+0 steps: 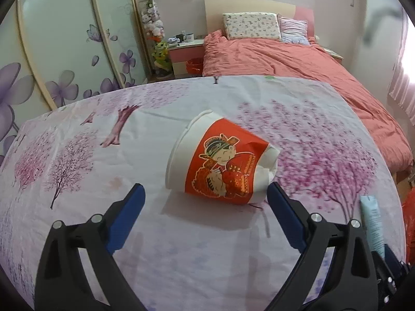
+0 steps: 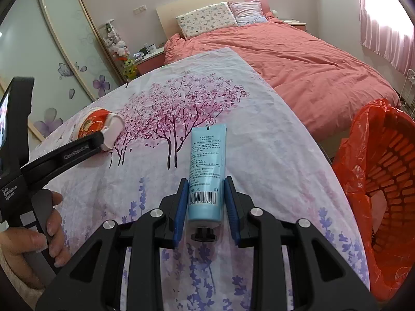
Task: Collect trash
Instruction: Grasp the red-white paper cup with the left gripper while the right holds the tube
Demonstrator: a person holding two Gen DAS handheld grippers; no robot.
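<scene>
A crumpled paper cup [image 1: 220, 160], white with a red printed band, lies on its side on the flowered cloth [image 1: 77, 155]. My left gripper [image 1: 206, 189] is open, its blue pads on either side of the cup's near end, not gripping it. The cup also shows in the right wrist view [image 2: 99, 127], with the left gripper's finger in front of it. A light blue tube [image 2: 206, 171] with a black cap lies between the blue pads of my right gripper [image 2: 206, 184], which is shut on it. The tube's end shows in the left wrist view [image 1: 372, 223].
A red basket lined with a red plastic bag [image 2: 384, 181] stands at the right beside the cloth-covered table. Behind is a bed with a salmon quilt [image 2: 298, 70], a nightstand [image 1: 185, 51], and wardrobe doors [image 1: 59, 51] at left.
</scene>
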